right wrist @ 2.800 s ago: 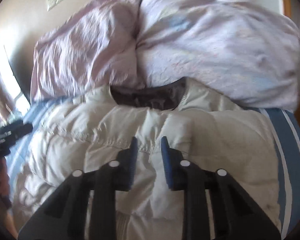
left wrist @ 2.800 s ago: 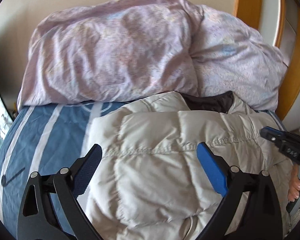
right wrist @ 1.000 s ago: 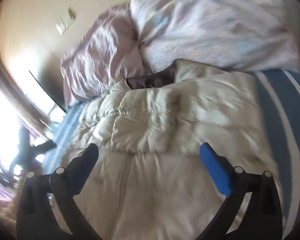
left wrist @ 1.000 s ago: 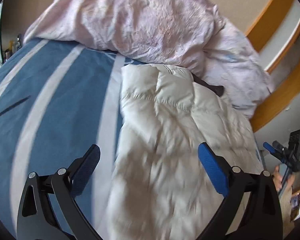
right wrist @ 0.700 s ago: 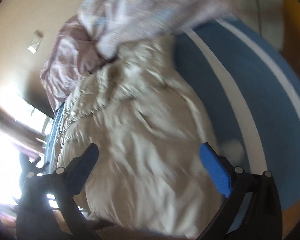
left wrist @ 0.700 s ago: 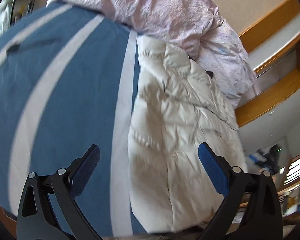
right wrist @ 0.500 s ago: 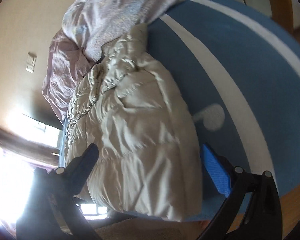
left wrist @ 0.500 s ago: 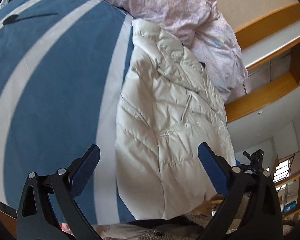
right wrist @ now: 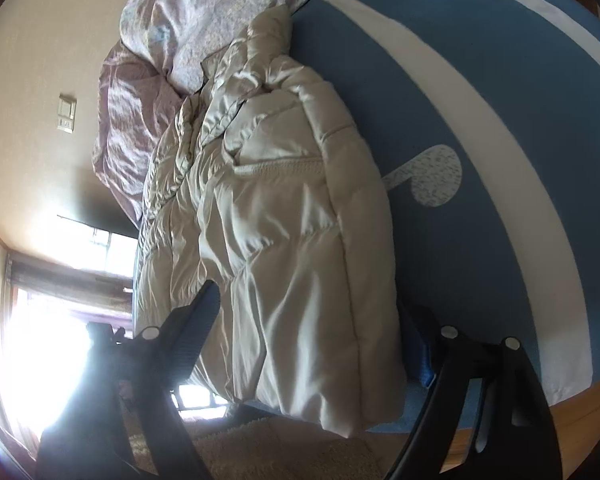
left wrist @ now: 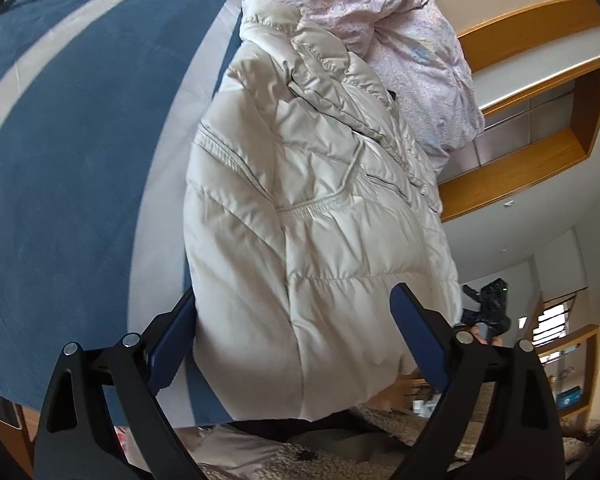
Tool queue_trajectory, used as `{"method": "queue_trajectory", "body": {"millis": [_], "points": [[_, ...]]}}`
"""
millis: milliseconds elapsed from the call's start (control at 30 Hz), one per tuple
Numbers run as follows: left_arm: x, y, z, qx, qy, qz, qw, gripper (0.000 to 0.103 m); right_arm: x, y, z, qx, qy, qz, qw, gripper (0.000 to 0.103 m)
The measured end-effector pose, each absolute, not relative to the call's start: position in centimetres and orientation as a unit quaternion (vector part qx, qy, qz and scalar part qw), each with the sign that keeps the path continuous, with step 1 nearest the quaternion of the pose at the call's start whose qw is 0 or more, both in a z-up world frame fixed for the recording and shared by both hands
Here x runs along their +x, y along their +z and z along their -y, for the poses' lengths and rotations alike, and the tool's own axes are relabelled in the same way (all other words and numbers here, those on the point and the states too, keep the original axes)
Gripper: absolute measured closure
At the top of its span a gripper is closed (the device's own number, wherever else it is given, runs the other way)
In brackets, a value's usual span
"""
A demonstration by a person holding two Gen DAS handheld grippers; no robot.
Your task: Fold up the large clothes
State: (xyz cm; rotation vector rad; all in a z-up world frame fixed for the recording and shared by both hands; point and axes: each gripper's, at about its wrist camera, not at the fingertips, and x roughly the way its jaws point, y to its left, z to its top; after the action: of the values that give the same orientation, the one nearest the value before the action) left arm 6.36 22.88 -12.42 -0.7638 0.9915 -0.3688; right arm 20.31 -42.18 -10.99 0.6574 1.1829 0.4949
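A cream puffer jacket lies folded lengthwise on the blue striped bed cover, collar toward the pillows and hem at the bed's near edge. My left gripper straddles the hem with its jaws wide and closing. One blue pad is at the jacket's left edge and the other over its right side, and neither visibly squeezes it. In the right wrist view the same jacket lies between the jaws of my right gripper, which are also closing. Its right finger is half hidden behind the hem corner. The right gripper also shows far right in the left wrist view.
Crumpled pink bedding is piled at the head of the bed. A wooden wall shelf runs to the right. A shaggy rug covers the floor below the bed's edge. A bright window glares at the left.
Both grippers have swung from over the jacket's upper part down to its hem at the bed's near edge. The right jaws, shut at first, opened wide and now stand narrower.
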Motion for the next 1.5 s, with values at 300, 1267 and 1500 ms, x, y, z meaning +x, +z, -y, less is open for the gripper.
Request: {"method": "queue_trajectory", "body": {"millis": [300, 1267, 1500], "points": [[5.0, -13.0, -22.0, -0.377, -0.203, -0.485, 0.762, 0.017, 19.0, -10.5, 39.7, 0.246, 0.260, -0.573, 0.737, 0.022], [5.5, -6.0, -23.9, -0.391, -0.150, -0.362, 0.833, 0.091, 17.1, -2.1, 37.7, 0.194, 0.237, -0.413, 0.858, 0.088], [7.7, -2.8, -24.4, -0.394, -0.147, -0.308, 0.854, 0.091, 19.0, 2.0, 36.2, 0.182, 0.215, -0.325, 0.903, 0.088]]}}
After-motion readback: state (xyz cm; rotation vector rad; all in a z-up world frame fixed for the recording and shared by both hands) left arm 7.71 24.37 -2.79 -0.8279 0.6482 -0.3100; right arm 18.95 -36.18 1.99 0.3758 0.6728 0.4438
